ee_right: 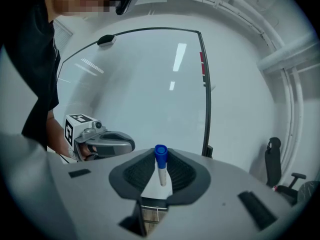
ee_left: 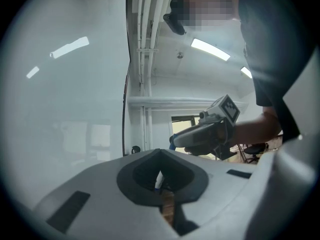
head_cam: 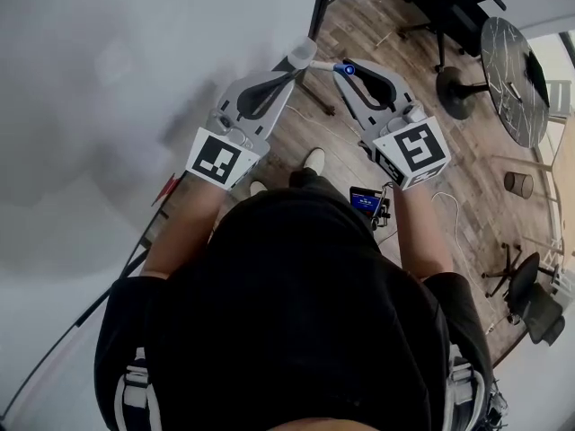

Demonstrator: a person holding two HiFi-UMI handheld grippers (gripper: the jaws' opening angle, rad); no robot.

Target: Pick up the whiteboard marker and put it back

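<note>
**A:** Marker [ee_right: 161,168]: where's it seen?
**B:** Pinched btwn the jaws of the R gripper [ee_right: 160,185], blue cap [ee_right: 160,153] uppermost, held up in front of the whiteboard [head_cam: 108,106].
**A:** And the L gripper [head_cam: 301,54]?
**B:** Held just beside the R one, tips near each other. Jaws are seen slightly apart w/ a thin white sliver [ee_left: 159,178] in the gap. Whether it's gripped can't be told.

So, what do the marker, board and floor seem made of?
Marker: probably plastic, with a smooth white barrel and blue cap.
Board: glossy white surface mirroring ceiling lights; material unsure.
Floor: looks like wood planks, brown with visible seams; could be laminate.
</note>
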